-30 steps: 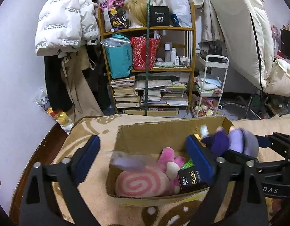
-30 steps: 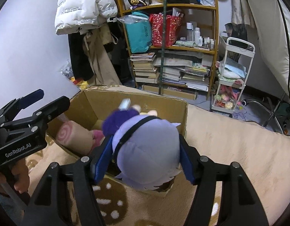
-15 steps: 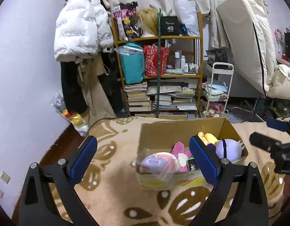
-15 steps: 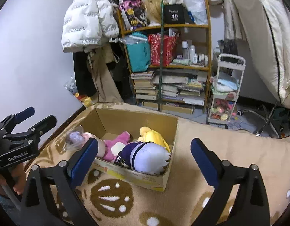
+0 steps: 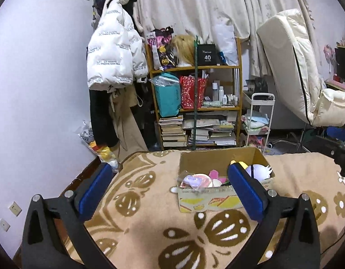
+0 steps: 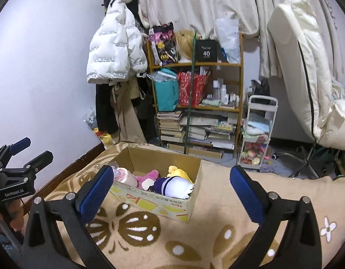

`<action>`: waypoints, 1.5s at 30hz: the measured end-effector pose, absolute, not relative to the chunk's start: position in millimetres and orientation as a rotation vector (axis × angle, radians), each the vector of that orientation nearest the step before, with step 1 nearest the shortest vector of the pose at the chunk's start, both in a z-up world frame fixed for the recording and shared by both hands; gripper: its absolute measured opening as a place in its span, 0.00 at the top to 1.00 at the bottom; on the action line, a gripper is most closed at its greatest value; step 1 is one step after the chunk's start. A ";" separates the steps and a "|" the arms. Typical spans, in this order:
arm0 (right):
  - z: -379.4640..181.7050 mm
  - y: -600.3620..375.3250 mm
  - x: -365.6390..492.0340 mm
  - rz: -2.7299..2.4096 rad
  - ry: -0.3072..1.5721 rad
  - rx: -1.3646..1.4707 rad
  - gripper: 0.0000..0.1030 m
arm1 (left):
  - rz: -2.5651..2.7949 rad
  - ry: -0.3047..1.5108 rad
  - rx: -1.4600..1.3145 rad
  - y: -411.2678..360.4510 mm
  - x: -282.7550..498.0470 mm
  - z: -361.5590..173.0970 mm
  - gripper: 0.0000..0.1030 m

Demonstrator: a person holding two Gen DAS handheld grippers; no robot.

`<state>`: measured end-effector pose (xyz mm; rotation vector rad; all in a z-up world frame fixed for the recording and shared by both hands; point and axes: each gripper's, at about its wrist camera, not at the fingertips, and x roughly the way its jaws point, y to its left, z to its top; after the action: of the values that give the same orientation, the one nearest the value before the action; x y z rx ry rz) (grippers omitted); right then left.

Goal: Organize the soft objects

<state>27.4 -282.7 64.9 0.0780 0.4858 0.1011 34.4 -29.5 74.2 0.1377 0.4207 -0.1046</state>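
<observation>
A cardboard box [image 5: 208,198] [image 6: 163,204] stands on the tan patterned blanket [image 5: 150,224]. It holds soft toys: a pink swirl roll in plastic wrap [image 5: 196,181] [image 6: 125,176], a pink plush [image 6: 150,176], a yellow plush [image 6: 179,171] and a purple and white plush [image 6: 174,185] [image 5: 258,171]. My left gripper [image 5: 170,189] is open and empty, well back from the box. My right gripper [image 6: 171,189] is open and empty, also back from the box. The left gripper also shows in the right wrist view [image 6: 26,154].
A wooden shelf [image 5: 196,103] with books, bags and bottles stands behind the bed. A white puffer jacket [image 5: 114,58] hangs at the left. A white cart [image 6: 257,134] and an upright mattress [image 6: 307,67] stand at the right.
My right gripper let go of the purple and white plush into the box and opened. Both grippers have drawn back and up from the box.
</observation>
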 end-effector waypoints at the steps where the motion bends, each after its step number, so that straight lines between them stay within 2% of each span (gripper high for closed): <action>1: 67.4 -282.6 21.5 0.096 0.480 0.076 0.00 | -0.100 0.418 0.134 -27.9 29.7 75.2 0.01; 7: 68.8 -287.3 -7.7 0.090 0.456 0.105 0.00 | -0.082 0.393 0.120 -24.5 6.3 71.1 0.01; 18: 35.2 -289.8 -25.5 0.067 0.446 0.129 0.00 | -0.080 0.336 0.125 -18.1 -14.2 54.1 0.01; 45: 17.9 -293.5 -15.9 0.043 0.468 0.112 0.00 | -0.098 0.440 0.167 -27.1 8.2 18.0 0.01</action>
<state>-15.9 -293.5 17.9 0.1120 0.4680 0.0426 8.2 -27.1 18.0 0.1673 0.4397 -0.0978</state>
